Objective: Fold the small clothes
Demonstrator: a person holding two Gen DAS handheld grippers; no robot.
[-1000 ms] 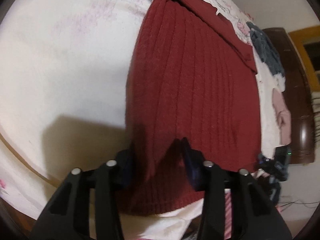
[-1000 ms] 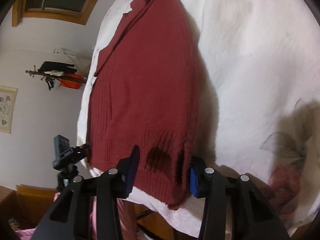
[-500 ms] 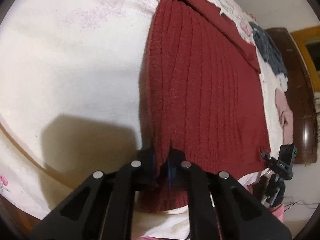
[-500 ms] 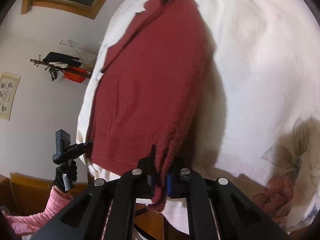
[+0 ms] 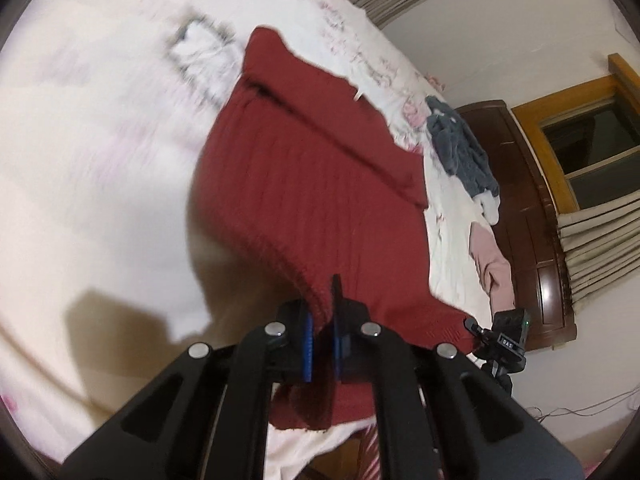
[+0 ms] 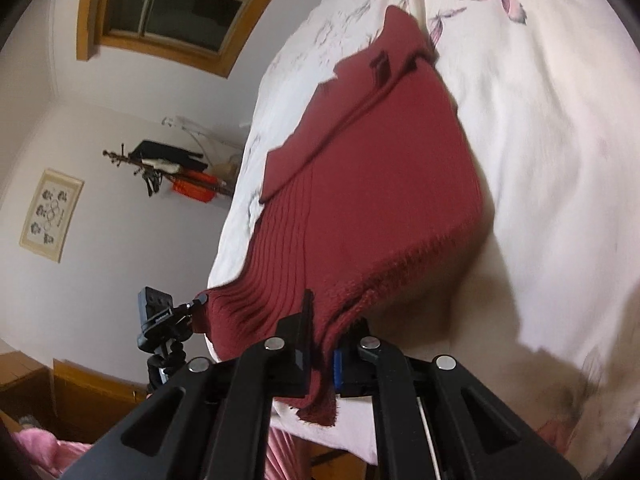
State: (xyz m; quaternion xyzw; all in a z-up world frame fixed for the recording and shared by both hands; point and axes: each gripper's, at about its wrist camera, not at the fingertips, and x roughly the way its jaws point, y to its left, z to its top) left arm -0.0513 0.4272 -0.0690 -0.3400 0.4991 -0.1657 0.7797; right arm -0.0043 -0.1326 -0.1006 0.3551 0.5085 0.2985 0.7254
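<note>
A dark red ribbed sweater [image 5: 320, 184] lies on a white floral bedspread [image 5: 100, 160], its hem end raised off the bed. My left gripper [image 5: 322, 340] is shut on the hem's left corner. In the right wrist view the same red sweater [image 6: 372, 200] is lifted at its other hem corner, with my right gripper [image 6: 322, 356] shut on the knit. A sleeve lies folded across the sweater's far part. The cloth sags between the two grips, and a shadow falls under the raised edge.
A grey garment [image 5: 460, 148] and a pink garment [image 5: 492, 264] lie near the bed's far edge by a dark wooden headboard [image 5: 532, 216]. A small camera on a tripod [image 6: 160, 320] stands beside the bed. A window [image 6: 180, 4] and a wall picture [image 6: 50, 214] are behind.
Both grippers went from open around the hem to shut on it, then lifted the hem end off the bed and moved it toward the collar.
</note>
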